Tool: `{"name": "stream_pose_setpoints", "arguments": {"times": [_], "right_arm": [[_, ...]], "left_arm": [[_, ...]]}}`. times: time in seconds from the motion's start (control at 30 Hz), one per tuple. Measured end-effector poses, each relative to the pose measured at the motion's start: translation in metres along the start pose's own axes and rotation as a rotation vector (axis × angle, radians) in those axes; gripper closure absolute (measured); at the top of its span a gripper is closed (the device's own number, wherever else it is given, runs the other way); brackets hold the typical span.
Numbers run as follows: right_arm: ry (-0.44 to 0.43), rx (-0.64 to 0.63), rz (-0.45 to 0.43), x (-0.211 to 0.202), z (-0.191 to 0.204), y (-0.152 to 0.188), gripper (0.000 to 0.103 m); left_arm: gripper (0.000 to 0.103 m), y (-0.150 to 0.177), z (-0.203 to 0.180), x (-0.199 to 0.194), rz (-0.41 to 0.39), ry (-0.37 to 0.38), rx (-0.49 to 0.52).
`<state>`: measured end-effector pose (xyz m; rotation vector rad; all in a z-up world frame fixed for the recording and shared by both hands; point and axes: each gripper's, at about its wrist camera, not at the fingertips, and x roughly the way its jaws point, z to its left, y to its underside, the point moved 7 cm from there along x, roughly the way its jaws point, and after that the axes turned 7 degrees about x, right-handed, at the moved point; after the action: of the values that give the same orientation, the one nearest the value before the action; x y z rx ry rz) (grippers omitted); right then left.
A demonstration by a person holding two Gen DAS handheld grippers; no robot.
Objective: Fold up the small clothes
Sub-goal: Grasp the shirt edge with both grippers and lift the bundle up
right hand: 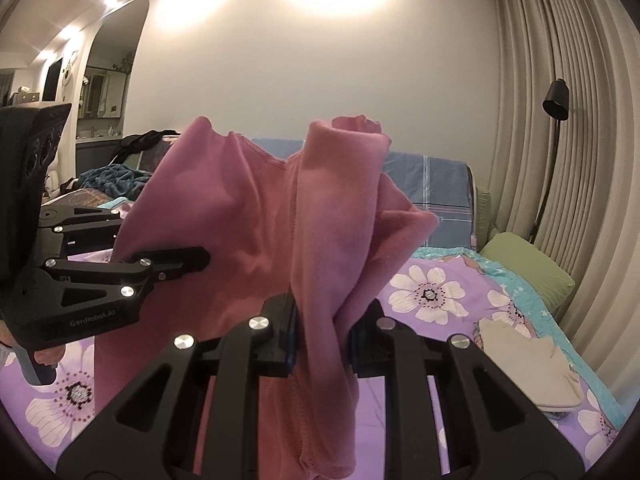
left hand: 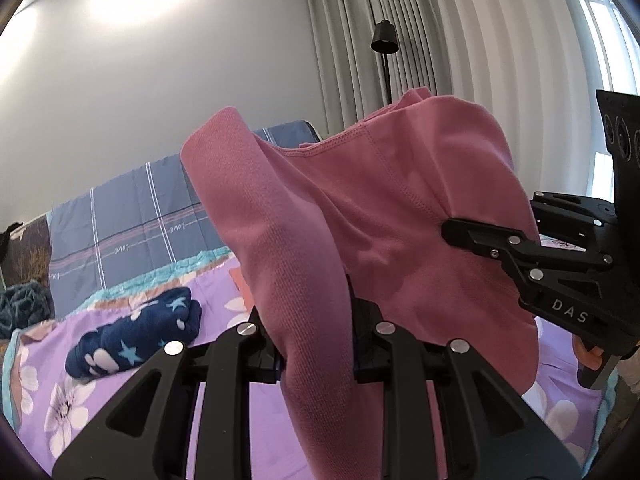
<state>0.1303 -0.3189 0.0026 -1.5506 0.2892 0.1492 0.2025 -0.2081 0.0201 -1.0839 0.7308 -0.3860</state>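
Above the floral bed, both hand-held grippers pinch a bunched pink garment.

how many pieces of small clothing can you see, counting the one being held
3. The pink garment hangs in the air, clamped by the left gripper and right gripper. A navy star-print piece and a beige piece lie on the bedspread. Others may be hidden.

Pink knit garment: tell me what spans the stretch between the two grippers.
Only the pink knit garment itself, hanging between left gripper and right gripper; right wrist view.
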Motion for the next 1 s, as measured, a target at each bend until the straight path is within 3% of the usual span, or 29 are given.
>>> {"name": "stream_pose_setpoints", "arguments": {"times": [0.57,1.0], "right_arm": [[0.059,0.031,-0.015,0.07,-0.038,-0.016,0.084],[0.011,0.144,-0.005,0.169,-0.076,-0.064,0.084]], "left_arm": [[0.079,-0.031,0.014,0.073,-0.019,0.01,0.034],[0.08,-0.081,0.063,0.148,-0.008,-0.045,0.062]]}}
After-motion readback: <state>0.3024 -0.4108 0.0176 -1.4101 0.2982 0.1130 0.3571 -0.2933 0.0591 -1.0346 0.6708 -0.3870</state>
